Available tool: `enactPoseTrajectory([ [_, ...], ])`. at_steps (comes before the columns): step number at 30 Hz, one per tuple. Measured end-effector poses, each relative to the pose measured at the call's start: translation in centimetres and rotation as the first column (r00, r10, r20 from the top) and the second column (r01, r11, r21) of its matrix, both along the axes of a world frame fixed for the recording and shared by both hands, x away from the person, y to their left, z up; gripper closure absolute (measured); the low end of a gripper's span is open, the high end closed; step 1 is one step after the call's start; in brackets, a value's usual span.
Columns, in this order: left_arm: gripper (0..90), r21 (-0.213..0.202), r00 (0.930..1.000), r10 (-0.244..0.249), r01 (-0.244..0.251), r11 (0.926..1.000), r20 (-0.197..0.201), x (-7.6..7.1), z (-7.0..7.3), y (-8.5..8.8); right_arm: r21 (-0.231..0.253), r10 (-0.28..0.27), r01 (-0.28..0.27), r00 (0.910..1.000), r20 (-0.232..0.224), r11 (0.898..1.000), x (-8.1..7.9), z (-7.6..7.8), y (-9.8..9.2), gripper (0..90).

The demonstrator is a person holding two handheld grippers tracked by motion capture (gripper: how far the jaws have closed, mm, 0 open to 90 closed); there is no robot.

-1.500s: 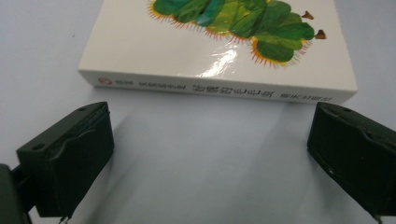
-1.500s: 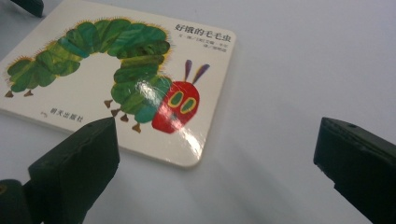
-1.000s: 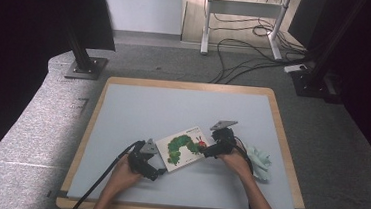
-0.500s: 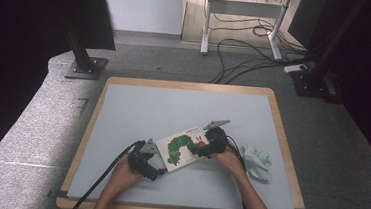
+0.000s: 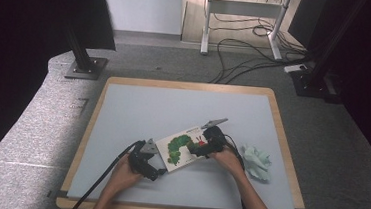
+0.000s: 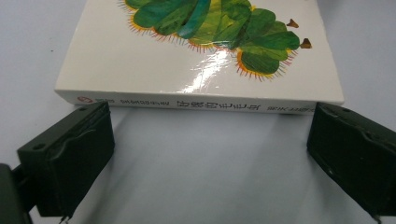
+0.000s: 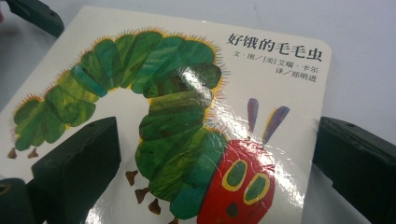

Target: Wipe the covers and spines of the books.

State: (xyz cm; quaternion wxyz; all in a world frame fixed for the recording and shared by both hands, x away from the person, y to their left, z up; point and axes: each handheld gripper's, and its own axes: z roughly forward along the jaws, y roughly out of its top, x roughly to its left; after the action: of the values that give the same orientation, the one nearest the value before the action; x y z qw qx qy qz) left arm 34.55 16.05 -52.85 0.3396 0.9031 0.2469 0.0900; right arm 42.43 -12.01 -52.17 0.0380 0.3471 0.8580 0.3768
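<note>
book: white glossy board book with green caterpillar cover (image 5: 184, 148), flat on the pale grey table top (image 5: 173, 108), near its front edge
left gripper (image 6: 205, 154): jaws wide apart, at book's spine, gripping nothing
right gripper (image 7: 215, 177): jaws spread over book's cover, not clamped
tissue: crumpled pale green wad (image 5: 257, 162), right of book

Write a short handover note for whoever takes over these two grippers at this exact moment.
Left gripper: open, jaws apart just short of the book's spine edge, not touching it.
Right gripper: open, jaws spread over the cover near the caterpillar's red head.
The book lies closed and flat on the table, cover up. A crumpled cloth lies to its right, untouched.
Done: both grippers are lined up at the book.
Left: nothing is gripped yet; probably close on the book and open or move it.
</note>
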Motion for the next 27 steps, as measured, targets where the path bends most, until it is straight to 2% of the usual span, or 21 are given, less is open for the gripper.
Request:
enactPoseTrajectory([
  [5,0.0,-0.001,0.9996,-0.027,0.027,0.9996,0.000,0.0,0.0,-0.2,0.032,-0.008,0.008,1.0000,0.000,0.999,0.0,0.7,-0.3,2.2],
  [14,0.0,-0.001,0.9996,-0.027,0.027,0.9996,-0.001,0.0,0.0,-0.2,0.058,-0.024,0.023,0.9997,0.005,0.998,-0.4,1.6,-0.8,5.6],
  [18,0.0,-0.001,0.9996,-0.027,0.027,0.9996,-0.001,0.0,0.0,-0.2,0.073,-0.025,0.025,0.9996,-0.011,0.997,-0.8,1.6,-1.3,6.6],
  [23,0.0,-0.001,0.9996,-0.027,0.027,0.9996,-0.001,0.0,0.0,-0.2,0.125,-0.036,0.041,0.9985,-0.040,0.991,-1.1,1.6,-2.0,7.1],
  [27,0.0,-0.001,0.9996,-0.027,0.027,0.9996,-0.001,0.0,0.0,-0.2,0.140,-0.047,0.055,0.9974,-0.055,0.989,-1.4,1.5,-2.2,7.1],
])
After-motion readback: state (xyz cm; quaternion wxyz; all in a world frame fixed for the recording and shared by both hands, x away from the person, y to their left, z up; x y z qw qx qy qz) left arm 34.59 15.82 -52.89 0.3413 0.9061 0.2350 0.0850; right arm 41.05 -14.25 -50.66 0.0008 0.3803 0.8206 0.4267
